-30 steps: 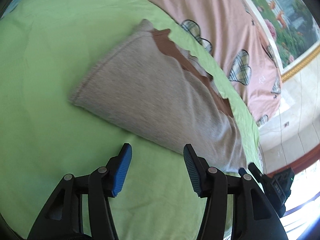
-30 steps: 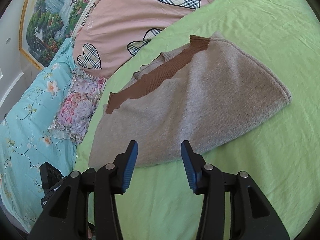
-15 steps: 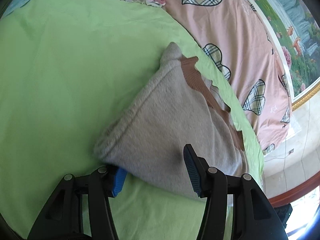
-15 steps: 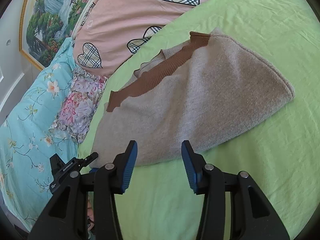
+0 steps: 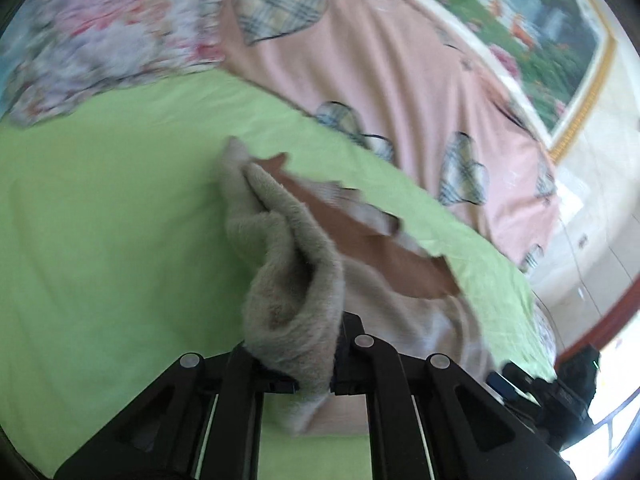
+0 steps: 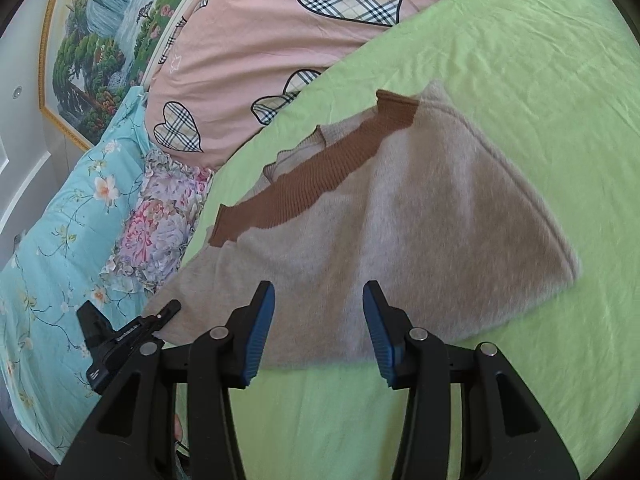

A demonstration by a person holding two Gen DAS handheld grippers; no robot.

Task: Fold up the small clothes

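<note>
Grey garment (image 6: 420,216), no legible label

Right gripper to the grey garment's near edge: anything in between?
Nothing visible. The right gripper is open, with only bare green sheet before the grey garment. The left gripper has just closed on the garment's corner, clear of that path.

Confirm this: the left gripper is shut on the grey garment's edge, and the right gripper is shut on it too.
Half wrong. The left gripper is shut on the grey garment, its fingers having just closed on a bunched edge. But the right wrist view shows the right gripper open, its blue fingers apart above the garment's near edge, not pressing it.
</note>
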